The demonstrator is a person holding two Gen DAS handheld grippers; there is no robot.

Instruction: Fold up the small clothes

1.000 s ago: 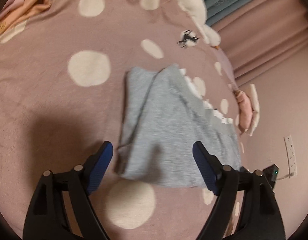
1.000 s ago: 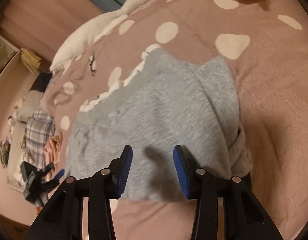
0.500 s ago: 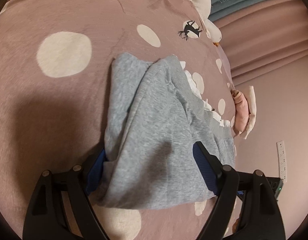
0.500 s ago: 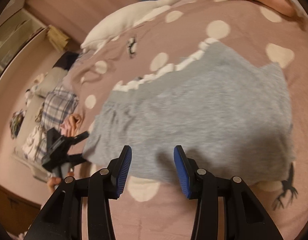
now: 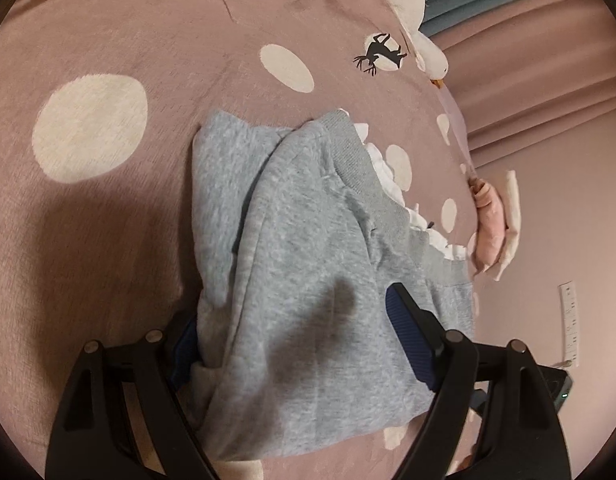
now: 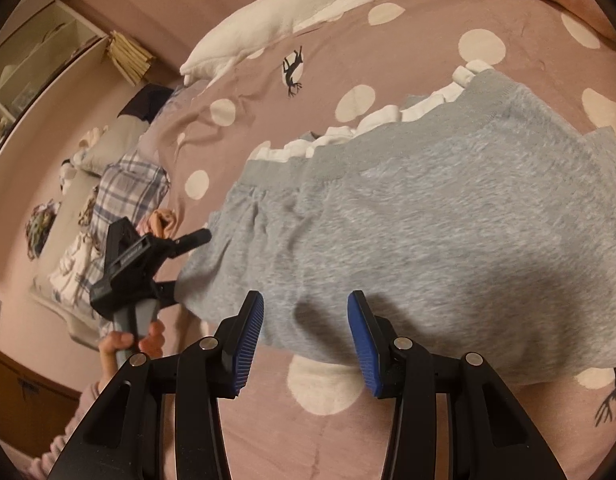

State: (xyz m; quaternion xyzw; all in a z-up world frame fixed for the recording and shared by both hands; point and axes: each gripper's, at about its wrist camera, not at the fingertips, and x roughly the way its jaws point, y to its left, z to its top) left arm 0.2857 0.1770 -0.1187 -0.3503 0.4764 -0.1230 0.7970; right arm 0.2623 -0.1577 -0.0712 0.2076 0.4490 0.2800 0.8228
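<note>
A grey fleece garment [image 5: 308, 264] with a ribbed waistband and white trim lies partly folded on the pink spotted blanket [image 5: 108, 60]. My left gripper [image 5: 296, 340] is open wide, its jaws straddling the garment's near end; the left pad is partly hidden under the cloth. In the right wrist view the garment [image 6: 447, 216] spreads across the middle. My right gripper [image 6: 306, 332] is open and empty, just above the garment's near edge. The left gripper [image 6: 180, 264] shows there at the garment's left end.
A white goose plush [image 6: 276, 20] lies at the bed's far side. Folded pink clothes [image 5: 493, 224] sit at the bed's edge. A plaid garment [image 6: 124, 192] and other clothes lie beyond the bed. Curtains [image 5: 547, 60] hang behind.
My left gripper has moved forward so its jaws straddle the garment's end. My right gripper has pulled back and swung left along the garment's edge.
</note>
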